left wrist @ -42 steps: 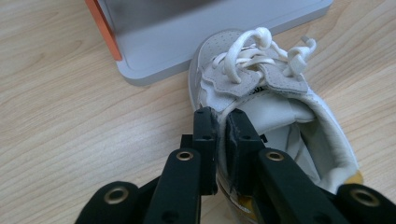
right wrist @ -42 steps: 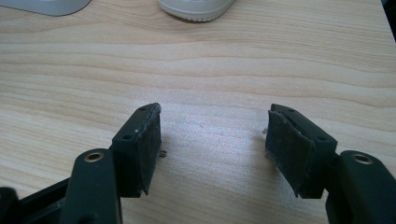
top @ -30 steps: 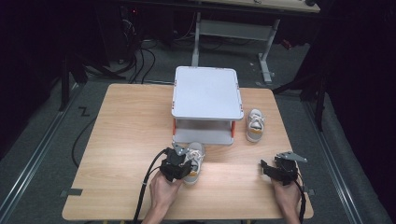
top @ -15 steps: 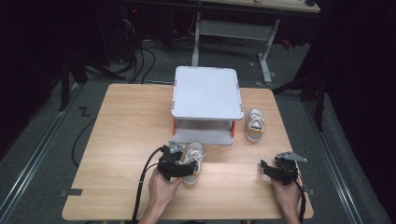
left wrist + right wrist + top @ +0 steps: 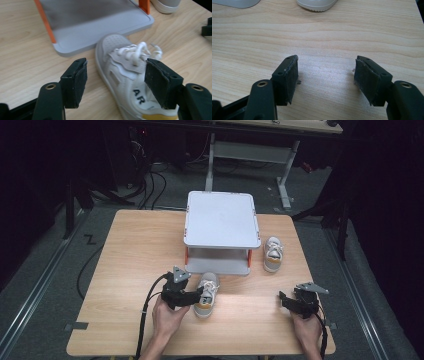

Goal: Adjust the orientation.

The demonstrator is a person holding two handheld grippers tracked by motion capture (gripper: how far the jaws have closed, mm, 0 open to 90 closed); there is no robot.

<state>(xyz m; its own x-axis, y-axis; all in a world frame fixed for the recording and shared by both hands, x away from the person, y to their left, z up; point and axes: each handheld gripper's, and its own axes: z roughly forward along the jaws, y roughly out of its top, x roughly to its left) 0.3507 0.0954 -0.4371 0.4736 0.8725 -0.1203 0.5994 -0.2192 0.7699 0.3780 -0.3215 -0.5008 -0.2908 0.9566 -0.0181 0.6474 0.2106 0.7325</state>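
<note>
White canvas shoe (image 5: 206,295) sits at six o'clock of the shelf (image 5: 222,220), just let go; your left gripper (image 5: 115,80) has just spread, straddling it untouched. Right gripper (image 5: 325,80) gapes empty. Regrip next.

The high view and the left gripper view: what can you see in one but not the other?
High view: the person's two hands, the white top of the grey two-level stand, the dark floor. Left gripper view: letters "AR" printed on the white laced sneaker between the open left tongs. Both: that sneaker, the stand's lower tray, the second white sneaker, the wooden table.
</note>
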